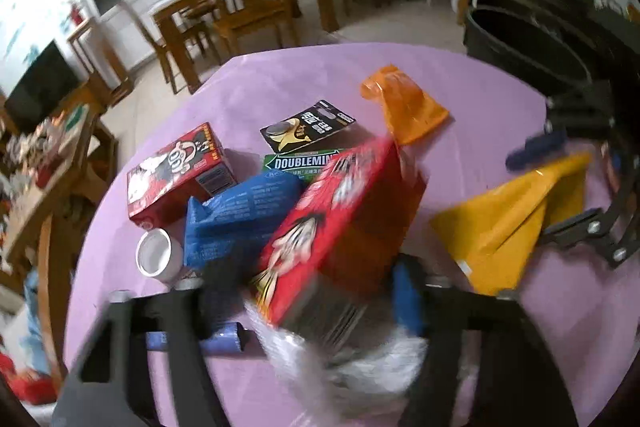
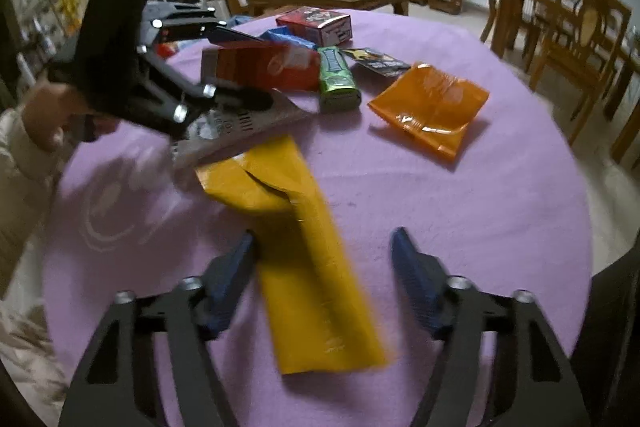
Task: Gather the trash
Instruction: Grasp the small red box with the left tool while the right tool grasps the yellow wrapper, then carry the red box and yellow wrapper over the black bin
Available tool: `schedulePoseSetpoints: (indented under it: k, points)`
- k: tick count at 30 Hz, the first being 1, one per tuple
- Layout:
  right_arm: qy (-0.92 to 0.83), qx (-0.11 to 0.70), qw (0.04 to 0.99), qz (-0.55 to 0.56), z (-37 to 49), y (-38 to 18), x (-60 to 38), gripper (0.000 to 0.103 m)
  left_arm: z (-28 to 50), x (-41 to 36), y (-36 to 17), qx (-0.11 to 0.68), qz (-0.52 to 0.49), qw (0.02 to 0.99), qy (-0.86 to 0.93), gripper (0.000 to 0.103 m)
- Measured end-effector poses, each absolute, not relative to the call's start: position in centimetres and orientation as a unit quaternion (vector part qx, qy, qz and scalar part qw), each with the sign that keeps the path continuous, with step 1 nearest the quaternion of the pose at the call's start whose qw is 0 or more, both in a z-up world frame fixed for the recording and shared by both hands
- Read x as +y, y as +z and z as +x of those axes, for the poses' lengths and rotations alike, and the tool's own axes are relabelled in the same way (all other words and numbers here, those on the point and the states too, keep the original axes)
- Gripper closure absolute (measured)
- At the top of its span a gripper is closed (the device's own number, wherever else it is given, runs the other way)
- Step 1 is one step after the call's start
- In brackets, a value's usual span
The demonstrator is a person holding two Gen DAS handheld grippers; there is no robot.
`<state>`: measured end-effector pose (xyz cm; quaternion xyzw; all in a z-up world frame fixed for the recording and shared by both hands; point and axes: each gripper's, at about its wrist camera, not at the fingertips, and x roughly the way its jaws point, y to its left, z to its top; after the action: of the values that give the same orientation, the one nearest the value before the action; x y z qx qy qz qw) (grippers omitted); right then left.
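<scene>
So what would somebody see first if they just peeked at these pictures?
Probably the big red snack bag held in the left gripper over the purple tablecloth. Next, the long yellow packet lying between the open right gripper's blue fingers. Behind them sits a bright pile: an orange wrapper, a green gum pack and a red box.

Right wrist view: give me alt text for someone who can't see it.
The right claw is open over a yellow packet lying flat on a purple tablecloth. To the left, the left claw holds a red snack bag by its silvery end. Behind lie an orange wrapper, a green gum pack and a red carton.
</scene>
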<state>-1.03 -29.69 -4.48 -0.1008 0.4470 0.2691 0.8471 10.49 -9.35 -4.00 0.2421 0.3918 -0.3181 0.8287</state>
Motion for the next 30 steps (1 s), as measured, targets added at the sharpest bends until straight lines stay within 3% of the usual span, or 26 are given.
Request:
schedulePoseSetpoints:
  k: [2,4,14,19,21,23,24,28,30]
  points:
    - [0.270,0.446,0.848,-0.097,-1.0,-4.4,-29.8,0.071,10.2,-9.3,-4.1,0.395,0.227,0.835,-0.308,0.062]
    - [0.268,0.441,0.852,-0.089,-1.2,-4.4,-30.3,0.077,10.0,-9.1,-4.2,0.392,0.217,0.843,-0.296,0.068]
    - [0.271,0.367,0.890,0.020,-3.7,-0.3,-37.0,0.078,6.8,-8.2,-0.7,0.332,0.114,0.881,-0.318,0.071]
    - [0.273,0.372,0.886,0.046,-3.6,0.4,-38.5,0.078,6.2,-9.3,0.8,0.309,0.093,0.887,-0.329,0.071]
    - [0.267,0.384,0.883,0.026,-3.2,0.1,-37.7,0.072,6.1,-9.9,1.2,0.307,0.082,0.887,-0.335,0.071]
    - [0.264,0.399,0.878,0.015,-2.4,-0.6,-36.8,0.035,5.6,-10.4,1.4,0.304,0.077,0.888,-0.337,0.071]
    - [0.263,0.404,0.876,0.011,-2.1,-0.8,-36.4,0.031,5.4,-10.5,1.4,0.303,0.075,0.888,-0.339,0.071]
    - [0.257,0.432,0.864,-0.025,-0.5,-2.7,-33.3,0.031,4.4,-10.8,1.4,0.300,0.068,0.889,-0.339,0.071]
    - [0.254,0.444,0.858,-0.048,0.1,-3.3,-32.1,0.047,4.1,-10.7,1.4,0.300,0.062,0.890,-0.337,0.071]
